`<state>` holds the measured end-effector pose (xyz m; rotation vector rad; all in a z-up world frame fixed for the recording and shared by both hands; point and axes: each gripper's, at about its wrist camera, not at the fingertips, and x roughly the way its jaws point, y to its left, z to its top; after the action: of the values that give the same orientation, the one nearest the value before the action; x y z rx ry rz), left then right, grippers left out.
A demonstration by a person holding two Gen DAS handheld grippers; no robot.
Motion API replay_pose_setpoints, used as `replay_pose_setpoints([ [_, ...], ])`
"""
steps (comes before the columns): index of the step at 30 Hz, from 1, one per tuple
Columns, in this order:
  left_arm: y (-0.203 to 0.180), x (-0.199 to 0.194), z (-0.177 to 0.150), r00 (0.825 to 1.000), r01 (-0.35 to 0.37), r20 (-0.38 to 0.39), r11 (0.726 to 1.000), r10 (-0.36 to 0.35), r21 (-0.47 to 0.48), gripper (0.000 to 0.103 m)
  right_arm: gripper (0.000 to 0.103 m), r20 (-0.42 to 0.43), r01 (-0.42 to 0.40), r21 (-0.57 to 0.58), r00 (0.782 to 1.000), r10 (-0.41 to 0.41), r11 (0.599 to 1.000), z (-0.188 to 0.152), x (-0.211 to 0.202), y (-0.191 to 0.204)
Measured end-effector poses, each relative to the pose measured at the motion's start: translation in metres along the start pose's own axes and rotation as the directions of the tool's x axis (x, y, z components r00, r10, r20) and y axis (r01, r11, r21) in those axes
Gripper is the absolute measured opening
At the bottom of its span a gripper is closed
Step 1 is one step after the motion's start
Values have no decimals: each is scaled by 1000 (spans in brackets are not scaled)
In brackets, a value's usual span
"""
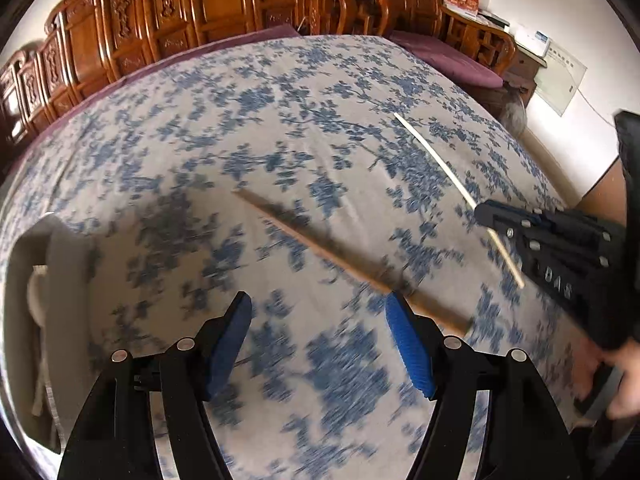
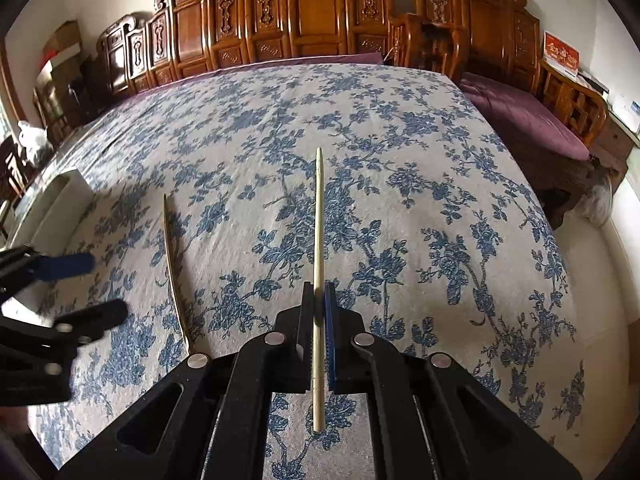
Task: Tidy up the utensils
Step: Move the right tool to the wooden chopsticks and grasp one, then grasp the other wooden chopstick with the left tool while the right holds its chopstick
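Right wrist view: two chopsticks counted. Pale chopstick [image 2: 319, 240] clamped between narrow jaws of right gripper [image 2: 319, 320], tip forward above cloth. Second chopstick [image 2: 173, 268] flat on floral cloth [image 2: 400, 200], left of it. Left gripper [image 1: 318, 344] jaws wide, empty, just above second chopstick. One white tray [image 1: 60, 320] at cloth's left edge. Carved wooden furniture [image 2: 312, 12] behind.

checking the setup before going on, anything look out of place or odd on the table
One chopstick lies loose on the floral tablecloth, apart from its mate, which the right gripper clamps. The left gripper is open with nothing between its fingers. Nothing looks spilled or damaged.
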<state>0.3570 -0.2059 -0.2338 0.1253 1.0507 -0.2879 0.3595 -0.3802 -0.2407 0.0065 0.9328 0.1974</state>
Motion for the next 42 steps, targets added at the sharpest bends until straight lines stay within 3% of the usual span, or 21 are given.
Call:
replay_pose_setpoints([
  [4,-17,10,8,1000,1,-6,1000,-1,9,66,6,13,-9,22,1000,8,1000,3,-2,-5],
  [11,-31,37,10,995,-73,-58,995,77,61,67,6,21,0,21,1000,-1,1000,4,-4,-7],
  [16,-22,33,4,996,-56,-60,997,59,59,66,6,25,-9,18,1000,9,1000,6,-5,-5],
  [17,-18,32,2,997,-29,-67,999,32,43,60,6,24,-10,16,1000,10,1000,6,-5,-3],
  [26,11,16,-19,998,-25,-62,999,27,27,9,6,22,-6,-29,1000,6,1000,8,-6,13],
  [42,52,-6,-37,998,-25,-58,1000,25,-1,5,6,8,-26,-119,1000,27,993,7,-4,47],
])
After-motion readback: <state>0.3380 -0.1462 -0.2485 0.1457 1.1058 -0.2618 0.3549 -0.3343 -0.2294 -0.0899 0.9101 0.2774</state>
